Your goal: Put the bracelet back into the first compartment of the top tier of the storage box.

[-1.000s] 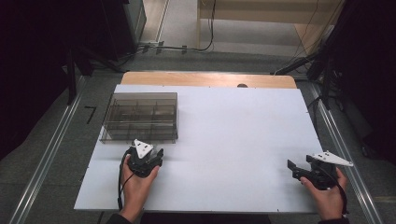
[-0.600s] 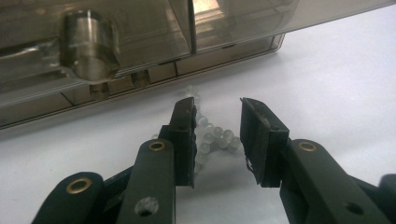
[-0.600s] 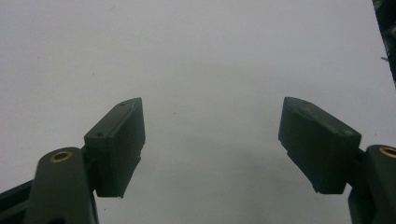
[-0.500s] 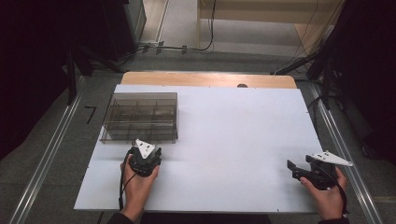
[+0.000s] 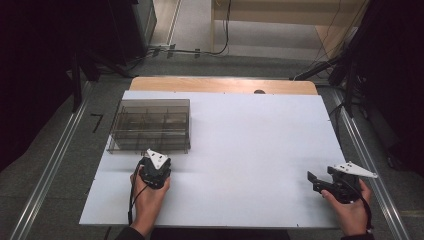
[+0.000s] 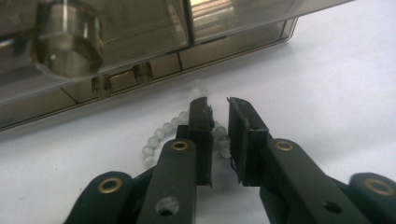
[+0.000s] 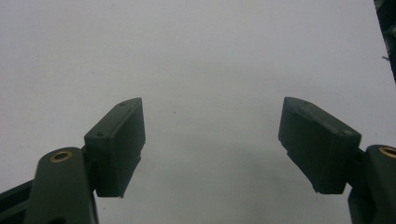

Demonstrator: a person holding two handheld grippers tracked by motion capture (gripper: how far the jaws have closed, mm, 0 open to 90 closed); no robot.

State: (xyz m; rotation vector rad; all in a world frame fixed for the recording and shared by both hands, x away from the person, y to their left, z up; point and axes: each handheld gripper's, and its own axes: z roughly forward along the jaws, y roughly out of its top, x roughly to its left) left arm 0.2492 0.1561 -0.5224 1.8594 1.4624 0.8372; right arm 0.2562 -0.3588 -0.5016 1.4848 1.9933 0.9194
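A string of pale round beads lies on the white table, just in front of a smoky clear compartment box. My left gripper points at the box's near wall. Its jaws have just been closing. They now stand almost together on part of the bead string, and the beads fill the narrow gap. My right gripper rests near the table's front right corner. In the right gripper view it stands wide open over bare white surface, with nothing between its fingers.
The box has several compartments and stands at the table's left. A wooden strip borders the far edge. Metal rails run along both sides of the table. Cables lie on the floor beyond it.
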